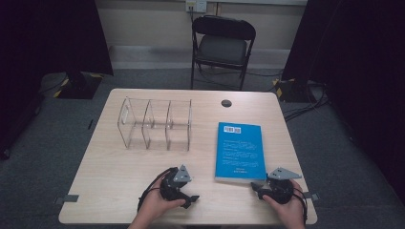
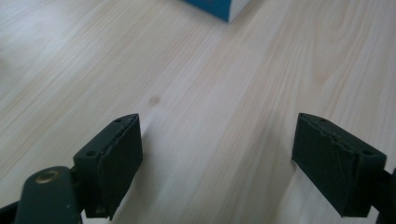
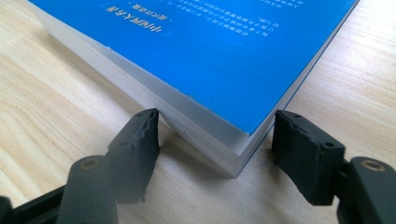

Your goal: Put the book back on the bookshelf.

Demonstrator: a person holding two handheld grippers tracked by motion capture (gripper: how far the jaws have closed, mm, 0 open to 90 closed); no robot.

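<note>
A blue book (image 1: 239, 150) lies flat on the wooden table (image 1: 114, 186), right of the middle. My right gripper (image 1: 256, 186) is at its near right corner. In the right gripper view the jaws of my right gripper (image 3: 215, 123) straddle that corner of the book (image 3: 210, 46): one pad touches the white page edge, the other the side next to it. My left gripper (image 1: 192, 199) rests low over the table left of the book, pointing right. In the left gripper view my left gripper (image 2: 217, 140) stands open over bare wood, with a corner of the book (image 2: 219, 8) far ahead.
A clear acrylic organizer (image 1: 155, 124) with three slots stands upright on the far left half of the table. A round cable hole (image 1: 226, 103) sits near the far edge. A black folding chair (image 1: 223, 45) stands behind the table.
</note>
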